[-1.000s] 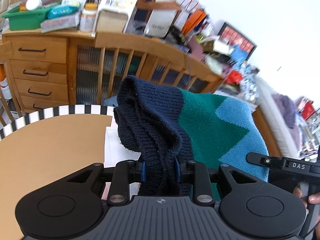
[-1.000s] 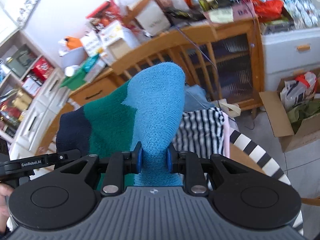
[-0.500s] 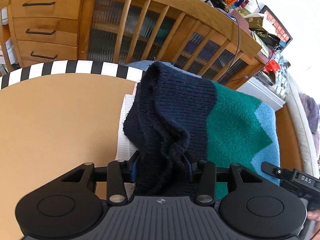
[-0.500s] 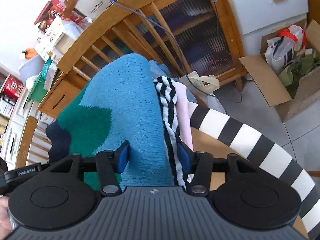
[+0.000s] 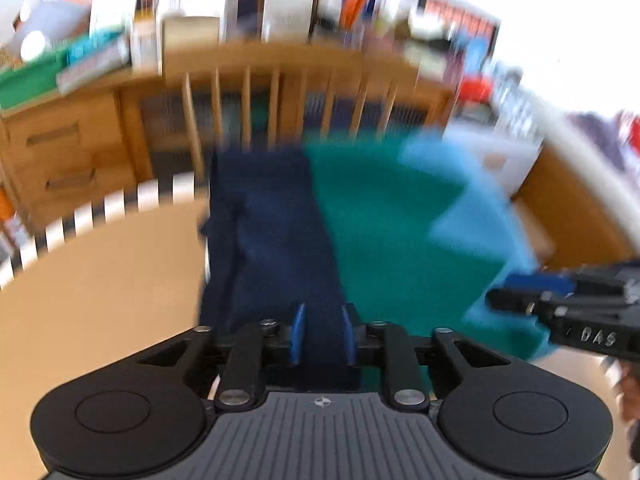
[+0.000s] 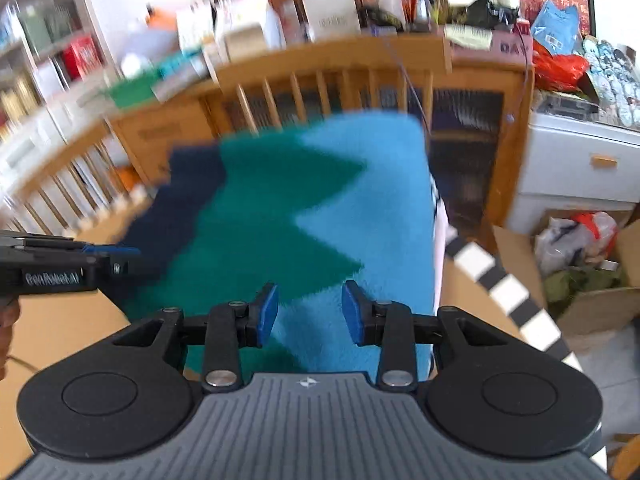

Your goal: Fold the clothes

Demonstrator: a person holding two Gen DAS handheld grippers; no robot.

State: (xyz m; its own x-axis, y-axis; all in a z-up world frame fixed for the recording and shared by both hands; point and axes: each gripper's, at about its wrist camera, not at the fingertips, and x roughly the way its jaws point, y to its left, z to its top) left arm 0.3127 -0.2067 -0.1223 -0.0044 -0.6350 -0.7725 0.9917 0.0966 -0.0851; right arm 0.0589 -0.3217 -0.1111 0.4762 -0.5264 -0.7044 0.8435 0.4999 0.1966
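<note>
Folded sweater [image 6: 304, 216] is laid centre-frame on the worktop [image 5: 100, 272]. Right gripper [image 6: 310, 312] fingers are parted, cloth released; left gripper [image 5: 320, 332] fingers, narrowly spaced, straddle the navy edge, grip uncertain. Release step judged; clean withdrawal is required next.

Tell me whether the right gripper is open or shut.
Open. The right gripper has its blue pads spread, with the sweater lying flat under the gap and not pinched.

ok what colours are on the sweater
Navy, teal green and light blue in zigzag bands on the sweater; the right wrist view shows it best.
</note>
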